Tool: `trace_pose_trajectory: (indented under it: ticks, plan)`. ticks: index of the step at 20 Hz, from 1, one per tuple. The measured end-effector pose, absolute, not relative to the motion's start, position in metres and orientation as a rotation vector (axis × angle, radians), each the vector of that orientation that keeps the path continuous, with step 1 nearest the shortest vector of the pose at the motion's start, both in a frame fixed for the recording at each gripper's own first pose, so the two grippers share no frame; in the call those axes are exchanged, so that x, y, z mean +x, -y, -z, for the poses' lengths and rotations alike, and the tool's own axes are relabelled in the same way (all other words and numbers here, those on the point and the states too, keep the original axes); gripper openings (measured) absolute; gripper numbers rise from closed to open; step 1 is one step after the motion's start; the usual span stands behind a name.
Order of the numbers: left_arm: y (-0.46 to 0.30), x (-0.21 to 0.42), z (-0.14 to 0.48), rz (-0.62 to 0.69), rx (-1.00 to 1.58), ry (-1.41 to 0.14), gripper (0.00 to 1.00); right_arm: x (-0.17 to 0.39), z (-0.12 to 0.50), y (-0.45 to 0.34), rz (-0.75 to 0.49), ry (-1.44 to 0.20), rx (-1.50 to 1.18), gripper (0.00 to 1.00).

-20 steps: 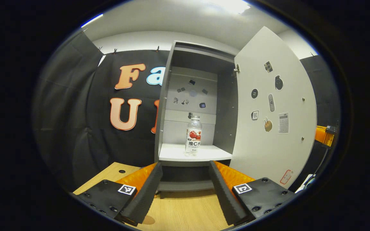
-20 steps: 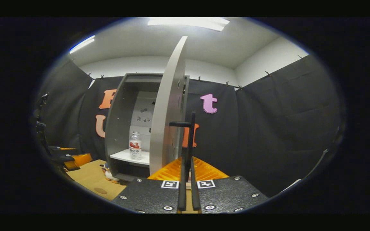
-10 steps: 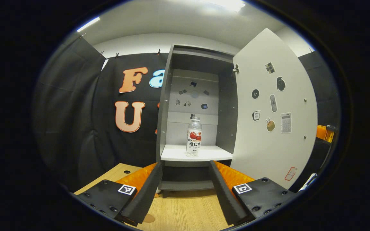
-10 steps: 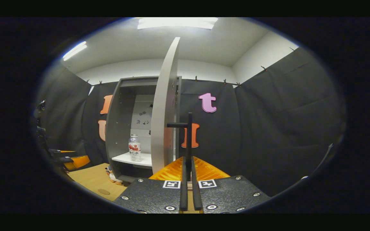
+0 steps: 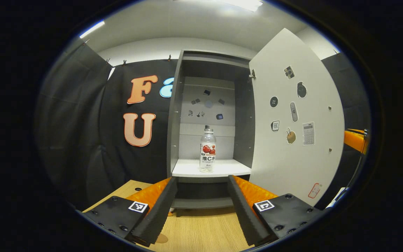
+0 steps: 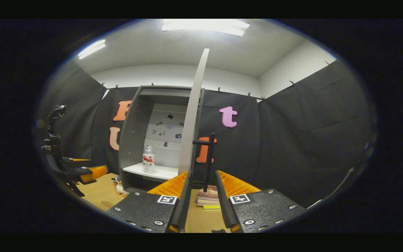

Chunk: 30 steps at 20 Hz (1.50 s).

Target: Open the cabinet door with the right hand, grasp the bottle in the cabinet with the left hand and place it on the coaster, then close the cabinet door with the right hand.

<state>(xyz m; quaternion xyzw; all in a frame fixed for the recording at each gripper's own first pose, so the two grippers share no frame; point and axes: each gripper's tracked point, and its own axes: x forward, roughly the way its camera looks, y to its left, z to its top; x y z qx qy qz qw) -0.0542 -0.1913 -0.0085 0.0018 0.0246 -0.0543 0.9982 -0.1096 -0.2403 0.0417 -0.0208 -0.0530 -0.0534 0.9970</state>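
Already the cabinet (image 5: pixel 208 70) stands open on the wooden worktop (image 5: pixel 201 231), its door (image 5: pixel 294 115) swung wide to the right in the left gripper view and seen nearly edge-on in the right gripper view, so the opening step looks done and the reach for the bottle is the step in hand. The door's dark bar handle (image 6: pixel 209 159) rises just ahead of the right gripper (image 6: pixel 203 190), whose fingers are apart and not touching it, the handle standing free in the gap beyond their tips. The left gripper (image 5: pixel 199 194) is aimed squarely at the cabinet mouth with its fingers spread wide and empty; it also shows at the far left of the right gripper view, well short of the shelf. The clear plastic bottle (image 5: pixel 207 149) with a red-and-white label stands upright on the white shelf (image 5: pixel 191 170) inside the cabinet, about midway across and near the front edge, framed between the left fingers but well apart from them. By my reckoning the next move calls for the left gripper to travel forward and slightly up, keeping the bottle centred so both fingers pass either side of its body before pressing in, and clearing the shelf's front lip. A small round mark low on the worktop (image 5: pixel 161 239) may be the coaster, though I cannot tell for certain.
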Motion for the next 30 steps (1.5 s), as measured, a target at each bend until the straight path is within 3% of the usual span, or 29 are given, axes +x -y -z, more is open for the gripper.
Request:
trace_pose_trajectory:
  ticks: [8, 9, 11, 13, 15, 16, 21, 22, 30]
  plan:
    - [0.197, -0.042, 0.001, 0.145, 0.002, -0.034, 0.95, -0.115, -0.043, 0.172, -0.038, 0.101, 0.02, 0.44]
    - [0.195, -0.039, -0.001, 0.148, 0.002, -0.032, 0.95, -0.111, -0.04, 0.161, -0.054, 0.096, 0.026, 0.52]
    - [0.19, -0.029, -0.005, 0.158, 0.002, -0.02, 0.95, -0.099, -0.035, 0.141, -0.081, 0.089, 0.036, 0.5]
    - [0.188, -0.013, -0.008, 0.186, 0.007, -0.008, 0.95, -0.084, -0.032, 0.122, -0.091, 0.089, 0.04, 0.56]
    - [0.185, 0.007, -0.009, 0.21, 0.025, 0.007, 0.96, -0.068, -0.03, 0.11, -0.077, 0.092, 0.033, 0.58]
    - [0.184, 0.018, -0.01, 0.221, 0.033, 0.015, 0.95, -0.059, -0.027, 0.104, -0.07, 0.086, 0.028, 0.7]
    - [0.186, 0.072, -0.003, 0.299, 0.016, 0.027, 0.95, -0.007, -0.018, 0.083, 0.008, 0.082, -0.005, 0.9]
    - [0.186, 0.084, -0.003, 0.312, 0.016, 0.034, 0.95, 0.004, -0.016, 0.078, 0.024, 0.083, -0.007, 0.87]
    - [0.218, 0.174, 0.001, 0.435, -0.019, 0.072, 0.95, 0.058, 0.002, 0.07, 0.124, 0.029, -0.008, 0.92]
